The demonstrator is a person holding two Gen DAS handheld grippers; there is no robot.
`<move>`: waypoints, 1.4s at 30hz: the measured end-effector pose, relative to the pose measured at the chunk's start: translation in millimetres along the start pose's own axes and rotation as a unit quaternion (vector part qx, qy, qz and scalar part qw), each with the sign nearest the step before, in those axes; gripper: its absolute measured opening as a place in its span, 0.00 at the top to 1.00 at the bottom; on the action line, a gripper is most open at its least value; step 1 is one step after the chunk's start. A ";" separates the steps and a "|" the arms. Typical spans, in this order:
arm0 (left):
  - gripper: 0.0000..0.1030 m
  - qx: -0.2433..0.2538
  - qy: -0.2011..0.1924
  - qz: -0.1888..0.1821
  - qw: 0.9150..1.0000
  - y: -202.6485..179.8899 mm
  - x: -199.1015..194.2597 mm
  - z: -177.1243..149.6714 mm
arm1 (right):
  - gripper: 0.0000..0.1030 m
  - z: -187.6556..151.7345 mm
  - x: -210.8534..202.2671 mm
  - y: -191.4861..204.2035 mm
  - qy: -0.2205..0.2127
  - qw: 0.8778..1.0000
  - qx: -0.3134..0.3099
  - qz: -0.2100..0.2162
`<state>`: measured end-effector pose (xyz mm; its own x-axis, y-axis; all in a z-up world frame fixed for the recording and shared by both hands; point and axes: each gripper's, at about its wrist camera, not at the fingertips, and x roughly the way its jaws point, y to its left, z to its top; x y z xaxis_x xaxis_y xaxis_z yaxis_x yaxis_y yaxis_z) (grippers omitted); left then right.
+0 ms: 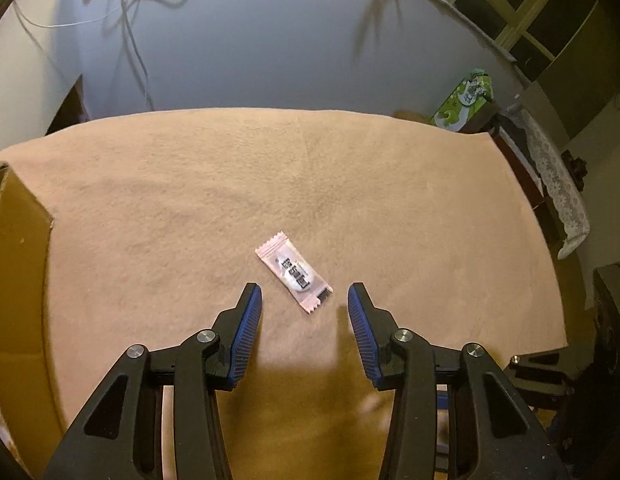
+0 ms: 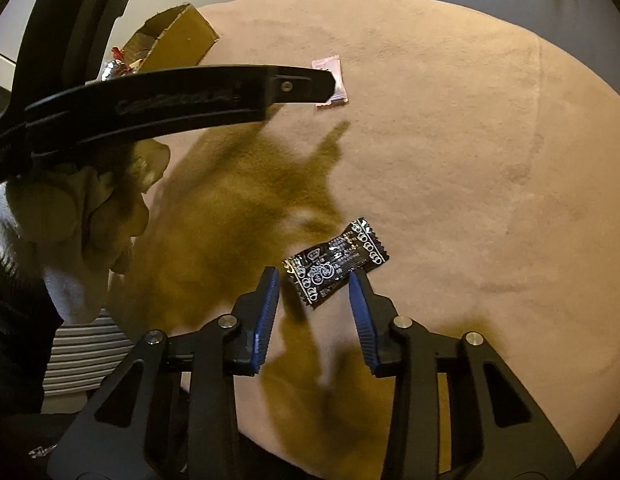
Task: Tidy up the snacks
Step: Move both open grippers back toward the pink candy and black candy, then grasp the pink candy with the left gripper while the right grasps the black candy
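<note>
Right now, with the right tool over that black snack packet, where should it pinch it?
Pinch the black packet across its narrow middle, coming straight down from above. It lies flat on the tan cloth, slanted, long axis running lower left to upper right, so the right tool should close on the long edges, not the crimped ends.

Black tool (image 1: 304, 294), ribbed blue pads (image 1: 245, 332), white glove (image 2: 65, 248)
</note>
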<state>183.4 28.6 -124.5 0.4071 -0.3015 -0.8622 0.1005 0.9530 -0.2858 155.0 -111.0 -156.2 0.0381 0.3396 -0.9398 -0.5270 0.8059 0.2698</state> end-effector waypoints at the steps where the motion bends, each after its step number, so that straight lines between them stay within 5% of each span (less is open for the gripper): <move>1: 0.58 0.001 0.003 0.000 1.000 -0.3 2.1 0.6 | 0.64 0.1 1.2 -0.5 0.000 1.000 0.001 -0.003; 9: 0.58 0.008 0.014 0.001 1.000 -2.0 10.2 1.8 | 0.66 2.3 2.5 -4.2 -0.008 1.000 0.004 -0.027; 15: 0.58 0.046 0.012 0.037 0.998 -15.1 16.6 2.8 | 0.66 7.7 4.6 -0.1 -0.020 0.998 -0.006 -0.057; 23: 0.81 0.064 0.009 0.060 0.996 -9.7 18.8 7.2 | 0.66 13.5 4.4 -0.6 -0.009 0.998 -0.005 -0.063; 42: 0.82 0.080 -0.002 0.053 0.995 -2.7 14.1 4.7 | 0.67 67.3 4.3 -24.4 0.006 0.998 0.037 -0.055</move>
<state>193.2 21.9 -134.0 0.4268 -0.1990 -0.8822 0.1995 0.9722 -0.1228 225.1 -96.6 -152.7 0.0825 0.2410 -0.9670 -0.4553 0.8722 0.1786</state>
